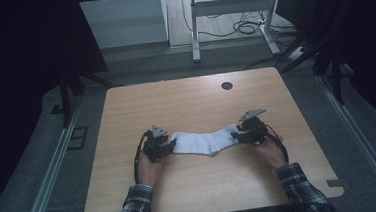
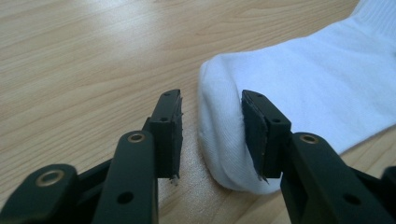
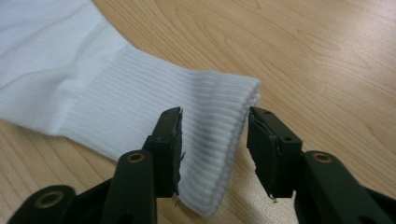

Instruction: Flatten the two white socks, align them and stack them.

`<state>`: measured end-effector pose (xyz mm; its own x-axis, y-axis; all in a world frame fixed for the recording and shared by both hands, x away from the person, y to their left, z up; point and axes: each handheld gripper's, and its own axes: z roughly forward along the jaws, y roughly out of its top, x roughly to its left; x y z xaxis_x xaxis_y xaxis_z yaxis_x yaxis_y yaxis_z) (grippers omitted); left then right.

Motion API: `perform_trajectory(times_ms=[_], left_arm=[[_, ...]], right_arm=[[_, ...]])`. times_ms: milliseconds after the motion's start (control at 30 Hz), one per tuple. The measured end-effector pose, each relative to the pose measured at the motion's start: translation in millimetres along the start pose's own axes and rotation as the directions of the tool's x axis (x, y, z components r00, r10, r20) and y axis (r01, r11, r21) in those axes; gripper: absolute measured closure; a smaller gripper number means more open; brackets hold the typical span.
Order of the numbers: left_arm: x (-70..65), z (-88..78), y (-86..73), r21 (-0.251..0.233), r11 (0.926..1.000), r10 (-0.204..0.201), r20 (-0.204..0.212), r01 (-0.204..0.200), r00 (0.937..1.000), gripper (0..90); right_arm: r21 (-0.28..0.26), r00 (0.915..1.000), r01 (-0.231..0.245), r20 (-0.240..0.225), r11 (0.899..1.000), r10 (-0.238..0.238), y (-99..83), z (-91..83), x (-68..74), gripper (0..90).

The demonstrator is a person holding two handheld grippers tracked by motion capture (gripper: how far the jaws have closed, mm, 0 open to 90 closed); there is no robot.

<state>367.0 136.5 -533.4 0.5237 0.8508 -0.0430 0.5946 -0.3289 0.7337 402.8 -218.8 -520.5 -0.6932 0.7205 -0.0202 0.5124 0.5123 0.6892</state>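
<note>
White sock point(image 1: 206, 141) flat on the wooden table point(image 1: 186, 103), a gripper at each end.
It lies lengthwise across the table: smooth rounded toe at the left gripper point(image 2: 212, 135), ribbed cuff at the right gripper point(image 3: 215, 149), with a slight bend mid-length. Both pairs of jaws are spread, straddling the fabric edges without pinching them.

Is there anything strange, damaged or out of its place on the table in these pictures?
Nothing stands out. A white sock lies flat on the wooden table, apparently unstained and untorn. The left gripper sits open at its toe, the right gripper open at its ribbed cuff.
</note>
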Motion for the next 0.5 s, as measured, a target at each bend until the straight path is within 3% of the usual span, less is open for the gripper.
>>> perform_trajectory(times_ms=[500], left_arm=[[0.7, -9.9, 5.3, -0.047, 0.9984, -0.031, 0.029, 0.033, 0.9991, 38.4]], right_arm=[[-0.029, 0.9998, 0.001, -0.019, 1.000, -0.001, -0.3, -9.3, 0.8, 39.3]])
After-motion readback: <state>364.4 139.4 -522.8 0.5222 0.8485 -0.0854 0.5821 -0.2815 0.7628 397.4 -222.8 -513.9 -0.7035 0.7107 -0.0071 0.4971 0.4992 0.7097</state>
